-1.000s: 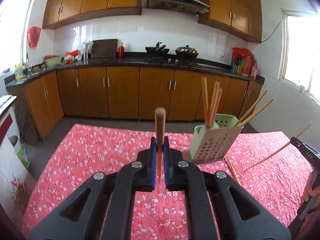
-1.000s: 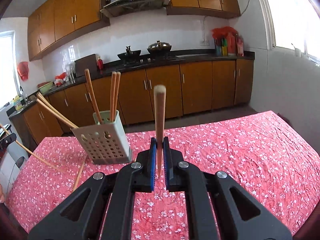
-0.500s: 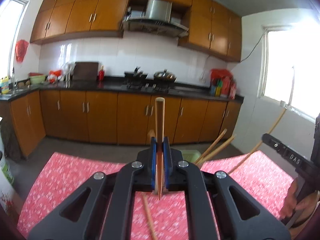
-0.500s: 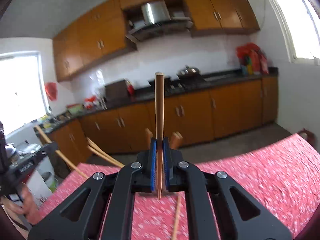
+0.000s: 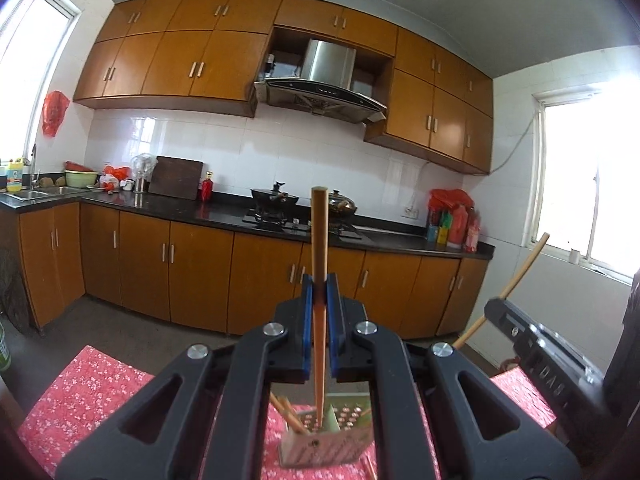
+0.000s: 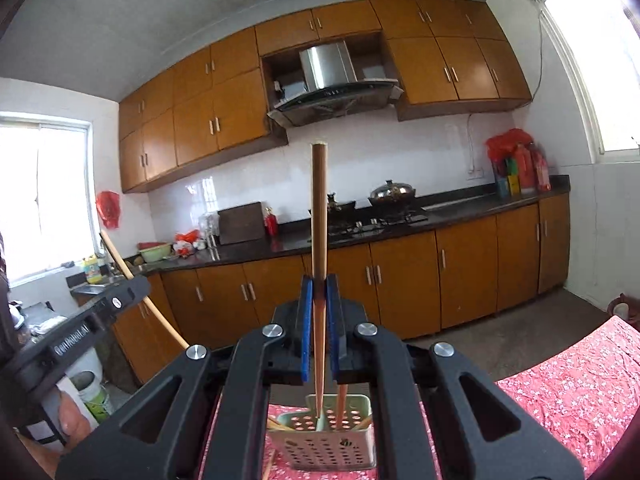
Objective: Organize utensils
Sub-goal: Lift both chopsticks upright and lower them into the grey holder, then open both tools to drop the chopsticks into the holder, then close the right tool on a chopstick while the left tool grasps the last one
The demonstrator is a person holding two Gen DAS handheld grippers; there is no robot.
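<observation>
Chopsticks stood upright in both my grippers. My left gripper (image 5: 319, 296) had its blue pads pinched narrowly on one chopstick (image 5: 319, 248), whose lower tip dipped into the perforated green utensil holder (image 5: 320, 446) on the red floral tablecloth (image 5: 84, 392). My right gripper (image 6: 319, 296) clamped a second chopstick (image 6: 319, 220) the same way, its tip inside the same holder (image 6: 324, 448), just beside another chopstick (image 6: 341, 404) resting there. Each wrist view showed the other gripper off to the side, gripping its stick.
</observation>
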